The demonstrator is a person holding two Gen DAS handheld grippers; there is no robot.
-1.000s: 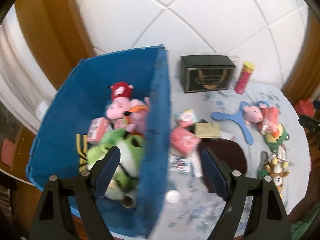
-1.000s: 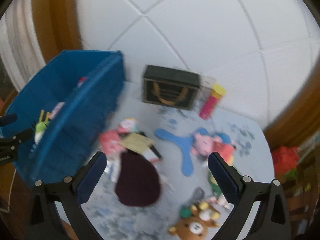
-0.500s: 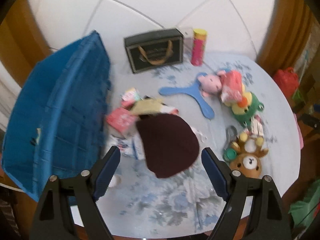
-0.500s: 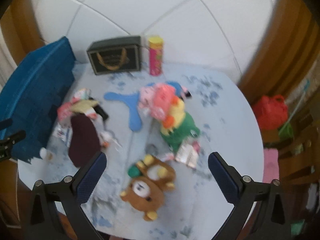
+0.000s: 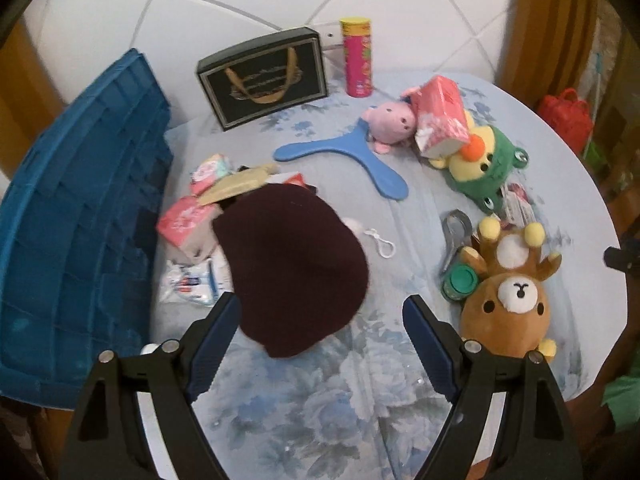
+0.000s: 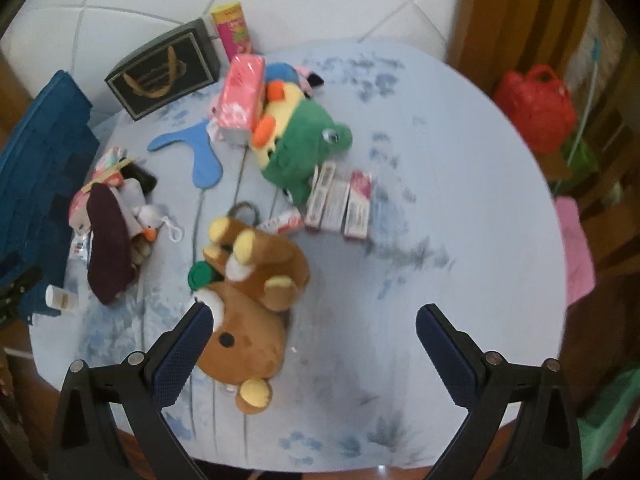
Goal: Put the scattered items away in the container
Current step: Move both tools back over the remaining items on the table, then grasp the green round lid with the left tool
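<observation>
— Fingers on both grippers? The left gripper (image 5: 320,320) is spread wide with nothing in it, hovering over the near edge of the hat (image 5: 296,268).

— Same for the right gripper (image 6: 308,330) — jaws wide apart, empty, above the bear (image 6: 248,308), whose head is just beside its left finger (image 6: 180,356).

— And from the left?

— The blue bin (image 5: 76,216) sits at the table's left edge. Just beside it, a heap of small packets (image 5: 186,222) partly under the dark hat. Then the blue boomerang (image 5: 352,154), the pink pig (image 5: 390,120), the green frog (image 6: 300,148) with a pink pack (image 6: 242,94) leaning on it, and three small boxes (image 6: 340,204) near the frog.
</observation>
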